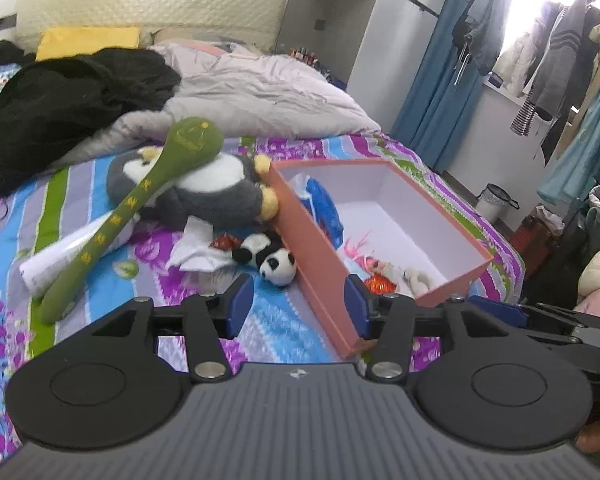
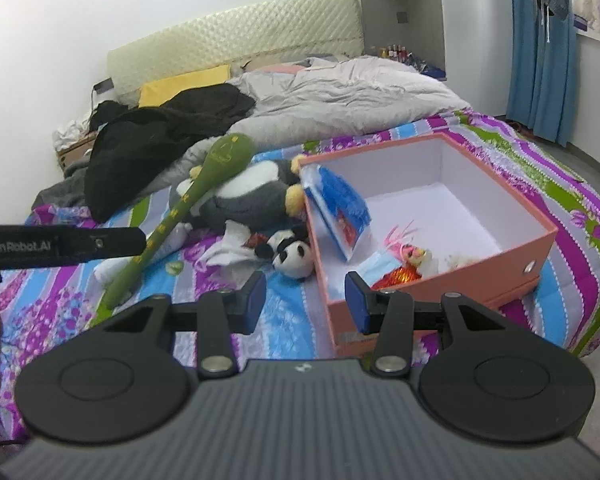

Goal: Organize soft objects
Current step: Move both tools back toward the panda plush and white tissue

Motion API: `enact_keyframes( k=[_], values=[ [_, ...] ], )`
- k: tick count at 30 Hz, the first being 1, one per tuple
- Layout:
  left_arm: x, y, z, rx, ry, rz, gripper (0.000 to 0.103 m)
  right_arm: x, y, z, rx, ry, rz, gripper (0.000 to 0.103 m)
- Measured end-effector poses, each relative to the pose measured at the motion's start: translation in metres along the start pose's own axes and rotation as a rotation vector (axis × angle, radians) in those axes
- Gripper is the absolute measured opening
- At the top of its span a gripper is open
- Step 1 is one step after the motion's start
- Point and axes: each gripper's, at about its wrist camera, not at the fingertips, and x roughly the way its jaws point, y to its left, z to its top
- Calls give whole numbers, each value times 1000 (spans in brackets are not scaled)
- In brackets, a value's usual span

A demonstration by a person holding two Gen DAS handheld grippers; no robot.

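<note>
Both the left gripper [image 1: 298, 304] and right gripper [image 2: 306, 300] are held part-open and empty above the striped bed [image 1: 260, 320]. Beyond, the small panda plush [image 1: 274, 262] lies just left of the orange cardboard box [image 1: 316, 248], ready for packing; the grey penguin plush [image 1: 204, 188] lies farther, under a green plush spoon [image 1: 140, 200].

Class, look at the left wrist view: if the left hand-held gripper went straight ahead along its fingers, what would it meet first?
Probably the near left wall of the orange box, or the small panda plush just beside it. The left hand-held gripper is open and empty; depth is unclear.

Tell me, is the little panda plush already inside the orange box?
No, the panda plush lies on the striped bedspread just outside the orange box.
</note>
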Motion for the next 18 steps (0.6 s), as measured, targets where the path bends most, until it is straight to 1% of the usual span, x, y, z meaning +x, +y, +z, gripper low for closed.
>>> enact_keyframes(
  k=[6, 8, 12, 18],
  values=[
    [-12, 11, -23, -31, 7, 19, 56, -1, 16, -19, -41, 20, 8, 47],
    [-14, 15, -33, -41, 19, 29, 56, 3, 19, -24, -36, 38, 5, 47],
    [-15, 22, -50, -68, 42, 48, 56, 9, 28, -35, -41, 80, 30, 47],
    [-8, 33, -61, -91, 66, 67, 56, 14, 35, -36, -60, 78, 29, 47]
  ],
)
